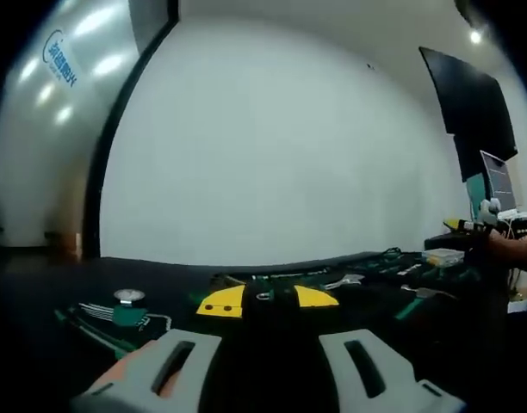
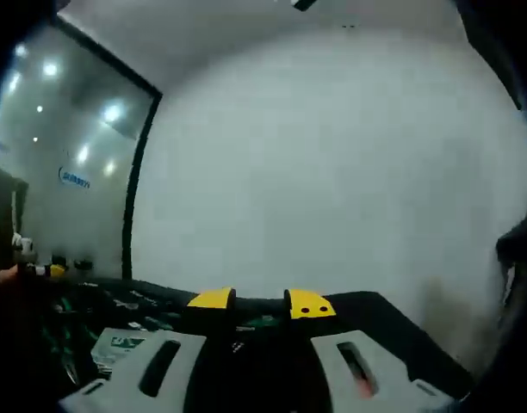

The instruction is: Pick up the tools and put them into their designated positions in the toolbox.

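On the dark table point(image 1: 40, 284) ahead of your left hand-held gripper point(image 1: 268, 303), the tools point(image 1: 367, 277) lie scattered beyond its yellow tips, well apart from them; its jaws stand apart with nothing between; your right hand-held gripper point(image 2: 262, 303) is likewise parted and empty, with green-handled tools point(image 2: 100, 314) lying low to its left, near but not touching; a white wall point(image 1: 272, 146) stands behind
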The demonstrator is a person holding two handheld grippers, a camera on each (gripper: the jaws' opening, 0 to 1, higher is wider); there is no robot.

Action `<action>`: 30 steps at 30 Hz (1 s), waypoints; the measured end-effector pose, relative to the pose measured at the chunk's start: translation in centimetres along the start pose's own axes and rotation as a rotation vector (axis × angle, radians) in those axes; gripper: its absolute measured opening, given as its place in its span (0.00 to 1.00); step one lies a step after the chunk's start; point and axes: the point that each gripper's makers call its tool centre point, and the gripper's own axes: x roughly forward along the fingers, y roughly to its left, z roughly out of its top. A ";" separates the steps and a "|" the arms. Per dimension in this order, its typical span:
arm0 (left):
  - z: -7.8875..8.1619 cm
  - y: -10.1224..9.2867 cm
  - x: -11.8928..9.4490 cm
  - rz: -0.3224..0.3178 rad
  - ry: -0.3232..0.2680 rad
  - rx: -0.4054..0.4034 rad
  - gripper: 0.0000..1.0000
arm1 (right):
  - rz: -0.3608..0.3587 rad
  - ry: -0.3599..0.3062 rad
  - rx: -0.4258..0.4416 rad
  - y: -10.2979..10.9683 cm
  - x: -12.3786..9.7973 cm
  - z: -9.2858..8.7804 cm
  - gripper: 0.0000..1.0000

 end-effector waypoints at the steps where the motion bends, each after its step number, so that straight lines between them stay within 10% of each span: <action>1: 0.0 0.0 0.0 0.001 -0.002 -0.006 0.16 | -0.001 0.031 -0.003 0.6 -0.2 -0.4 0.22; 6: 0.0 -0.1 -0.1 0.001 0.002 -0.008 0.16 | 0.036 0.068 -0.053 3.7 -0.3 -0.4 0.28; 14: 0.9 -0.1 -0.6 -0.014 -0.048 -0.042 0.16 | 0.001 0.022 -0.026 3.0 -0.3 0.4 0.43; 30: 0.9 -0.8 -0.4 -0.037 -0.043 -0.033 0.16 | 0.052 0.123 0.103 3.6 0.0 -1.8 0.36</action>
